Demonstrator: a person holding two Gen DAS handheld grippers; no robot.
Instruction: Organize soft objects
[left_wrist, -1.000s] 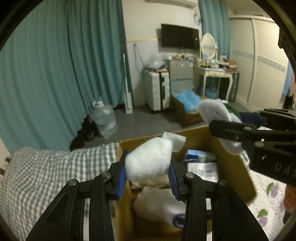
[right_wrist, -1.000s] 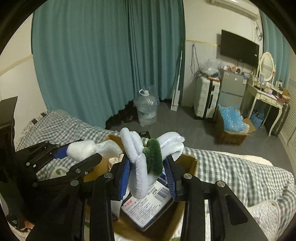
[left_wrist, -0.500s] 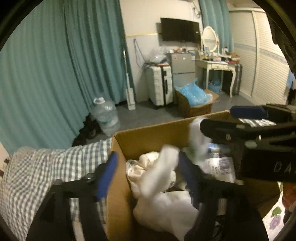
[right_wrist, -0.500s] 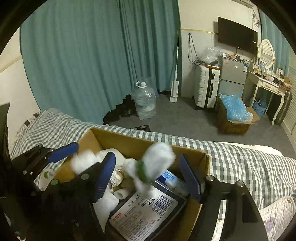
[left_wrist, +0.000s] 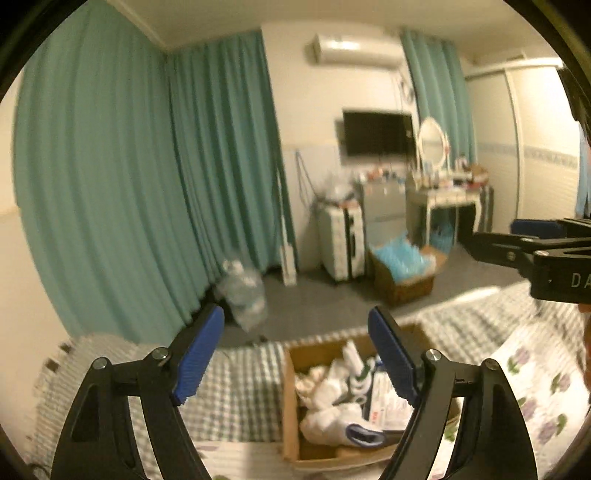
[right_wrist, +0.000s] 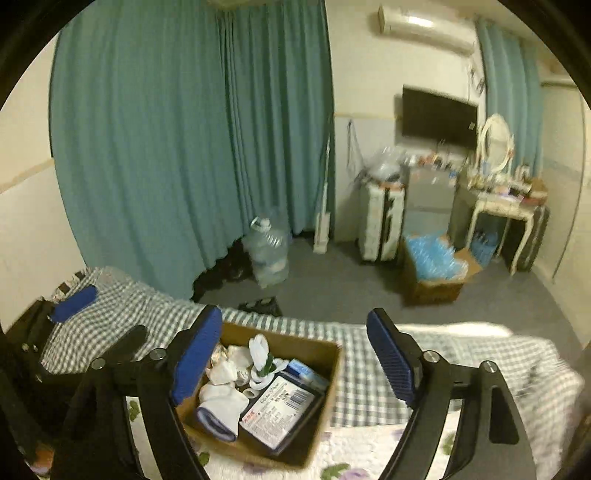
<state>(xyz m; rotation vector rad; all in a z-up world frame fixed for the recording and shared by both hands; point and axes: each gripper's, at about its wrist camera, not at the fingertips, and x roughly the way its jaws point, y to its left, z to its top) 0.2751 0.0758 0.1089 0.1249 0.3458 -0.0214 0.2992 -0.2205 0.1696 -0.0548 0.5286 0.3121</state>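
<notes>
An open cardboard box (left_wrist: 290, 398) (right_wrist: 325, 369) sits on the checked bed. Inside lie white soft pieces (left_wrist: 325, 387) (right_wrist: 225, 369), a white-and-green fuzzy toy (right_wrist: 263, 360) (left_wrist: 360, 374), a white sock with a blue cuff (right_wrist: 218, 408) (left_wrist: 351, 430) and a flat printed packet (right_wrist: 280, 406). My left gripper (left_wrist: 295, 358) is open and empty, raised above the box. My right gripper (right_wrist: 293, 362) is open and empty, also raised above it. The right gripper's fingers (left_wrist: 517, 243) show at the right edge of the left view.
The bed has a checked cover (right_wrist: 369, 380) and a floral quilt (left_wrist: 535, 380). On the floor beyond are a water jug (right_wrist: 267, 251), a suitcase (right_wrist: 380, 221), a box of blue items (right_wrist: 436, 269) and a dressing table (right_wrist: 498, 206). Teal curtains (right_wrist: 184, 147) hang behind.
Both grippers opened and dropped their soft pieces into the box, the left a white pad, the right the white-and-green toy. Both then lifted up and back from the box.
</notes>
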